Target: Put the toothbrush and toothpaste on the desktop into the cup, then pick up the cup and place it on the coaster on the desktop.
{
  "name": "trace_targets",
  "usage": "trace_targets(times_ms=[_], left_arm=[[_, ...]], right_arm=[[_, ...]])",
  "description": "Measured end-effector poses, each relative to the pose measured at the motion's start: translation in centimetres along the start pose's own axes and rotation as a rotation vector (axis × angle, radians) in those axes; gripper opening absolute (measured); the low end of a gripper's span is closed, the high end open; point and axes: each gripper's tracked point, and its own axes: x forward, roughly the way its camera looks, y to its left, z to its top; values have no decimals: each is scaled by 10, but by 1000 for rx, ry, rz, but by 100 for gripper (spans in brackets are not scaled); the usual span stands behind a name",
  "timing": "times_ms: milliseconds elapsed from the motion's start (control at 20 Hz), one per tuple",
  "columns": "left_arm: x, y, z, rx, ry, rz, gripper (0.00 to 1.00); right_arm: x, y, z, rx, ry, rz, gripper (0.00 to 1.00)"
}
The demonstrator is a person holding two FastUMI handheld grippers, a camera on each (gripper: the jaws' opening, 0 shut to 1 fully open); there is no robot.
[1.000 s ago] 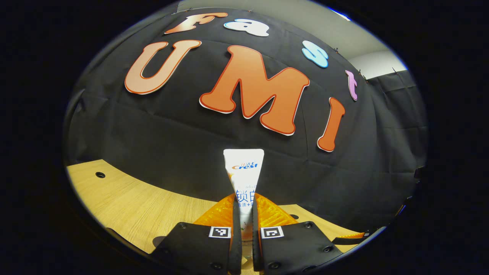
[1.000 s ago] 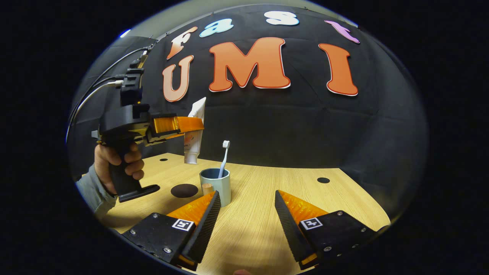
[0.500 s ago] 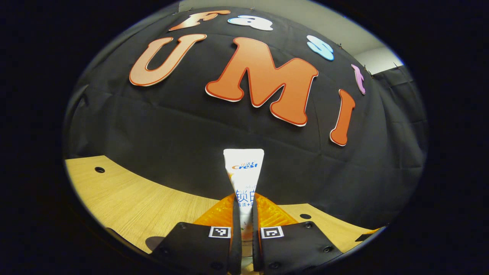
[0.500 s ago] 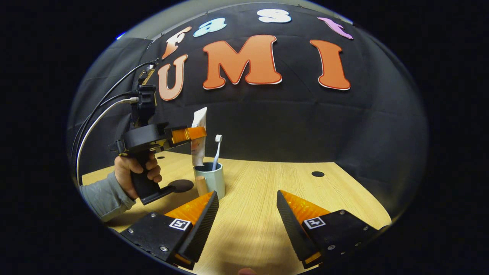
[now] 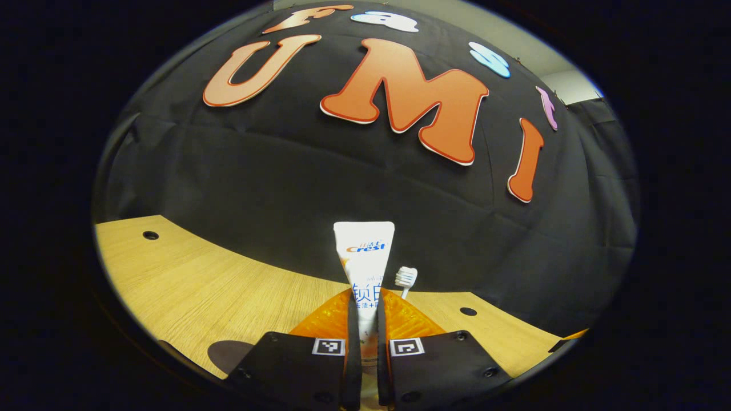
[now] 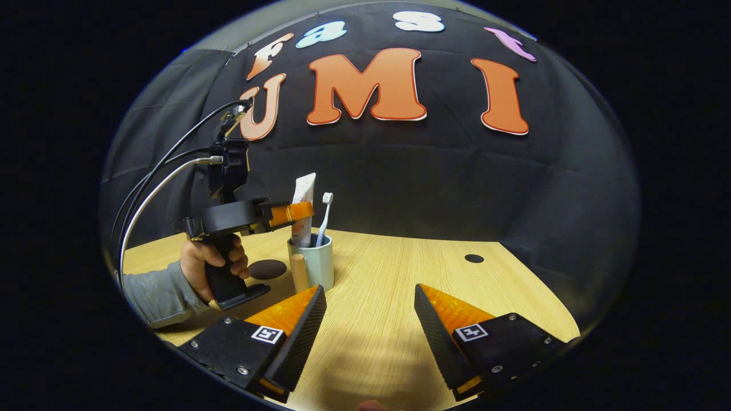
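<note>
My left gripper (image 5: 365, 297) is shut on the white toothpaste tube (image 5: 365, 257), which stands upright between its fingers. In the right gripper view that same left gripper (image 6: 294, 211) holds the toothpaste tube (image 6: 302, 197) with its lower end down inside the pale cup (image 6: 313, 264). The toothbrush (image 6: 324, 220) leans in the cup, and its bristle head (image 5: 405, 277) peeks up beside the tube. A dark round coaster (image 6: 268, 269) lies on the desk left of the cup. My right gripper (image 6: 368, 308) hovers open over the desk near its front, apart from the cup.
A hand and grey sleeve (image 6: 163, 288) hold the left gripper's handle, with cables (image 6: 160, 171) rising from it. A short wooden cylinder (image 6: 298, 273) stands against the cup's left side. The wooden desk (image 6: 400, 274) has small round holes (image 6: 473, 258) and ends at the black cloth wall.
The left gripper has carried the toothpaste rightwards and down, from above and left of the cup to its lower end inside it. The right gripper stayed open, almost still.
</note>
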Motion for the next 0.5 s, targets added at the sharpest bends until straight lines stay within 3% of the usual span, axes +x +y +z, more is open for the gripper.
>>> trace_targets(times_ms=[350, 400, 450, 500], left_arm=[[-16, -5, 0, 89, 64, -30, 33], [-18, -5, -1, 87, 76, -32, 44], [-22, -3, -1, 92, 86, -28, 44], [-26, -4, 4, 102, 79, -28, 52]], right_arm=[[8, 11, -6, 40, 46, 23, 96], [8, 13, -4, 42, 44, 25, 96], [9, 15, -1, 41, 41, 27, 96], [10, 18, 2, 38, 38, 30, 96]])
